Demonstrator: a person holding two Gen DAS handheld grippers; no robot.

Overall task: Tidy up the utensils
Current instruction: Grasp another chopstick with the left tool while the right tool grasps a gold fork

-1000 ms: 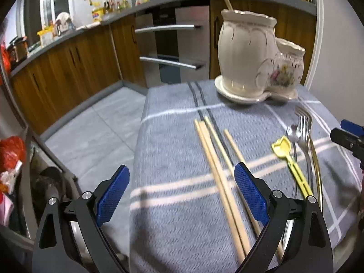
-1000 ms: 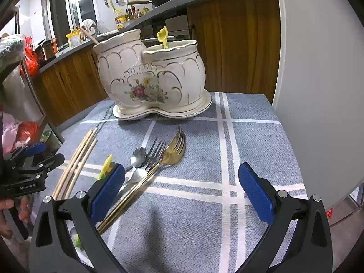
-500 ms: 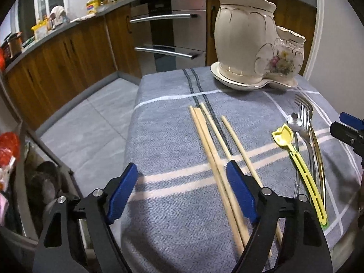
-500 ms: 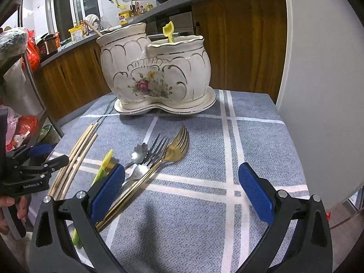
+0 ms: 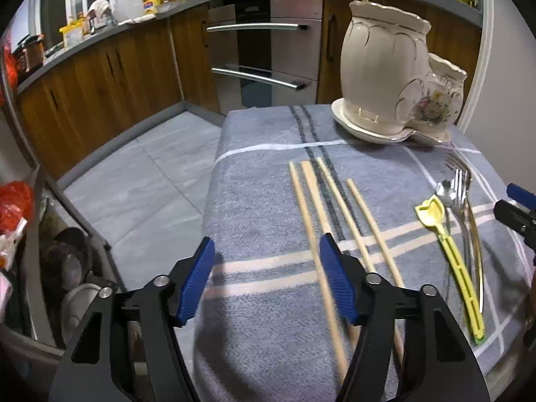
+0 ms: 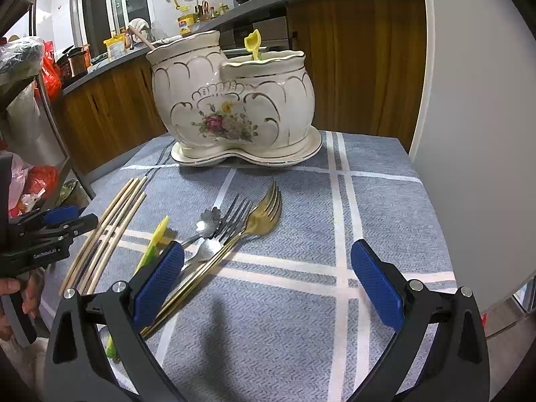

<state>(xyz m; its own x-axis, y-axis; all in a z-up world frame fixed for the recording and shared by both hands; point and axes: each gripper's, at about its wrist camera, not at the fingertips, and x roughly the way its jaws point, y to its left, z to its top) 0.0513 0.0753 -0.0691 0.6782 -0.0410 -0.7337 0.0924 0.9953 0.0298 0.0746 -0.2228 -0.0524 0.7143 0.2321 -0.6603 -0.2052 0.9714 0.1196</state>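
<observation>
Chopsticks (image 5: 338, 214), four pale wooden ones, lie side by side on the grey striped cloth (image 5: 261, 174), tips toward the holder (image 5: 385, 77), a cream ceramic double pot with a flower print at the far end of the table. They look light, stiff and smooth, so they will probably roll or slide apart under a pinch; a hold near the thicker near ends, across one or two together, seems the safest. To their right lie a yellow plastic spoon (image 5: 452, 258), a small silver spoon (image 6: 207, 221), a silver fork (image 6: 231, 217) and a gold fork (image 6: 258, 221), overlapping in a loose bunch; the metal ones are likely heavier and slippery, best taken by the handle. One yellow spoon and a wooden stick already stand in the holder. The left gripper (image 5: 264, 281) hovers over the cloth, its jaws closing, nothing between them; its right pad sits just over the leftmost chopsticks. The right gripper (image 6: 268, 288) stands wide and empty near the fork handles.
</observation>
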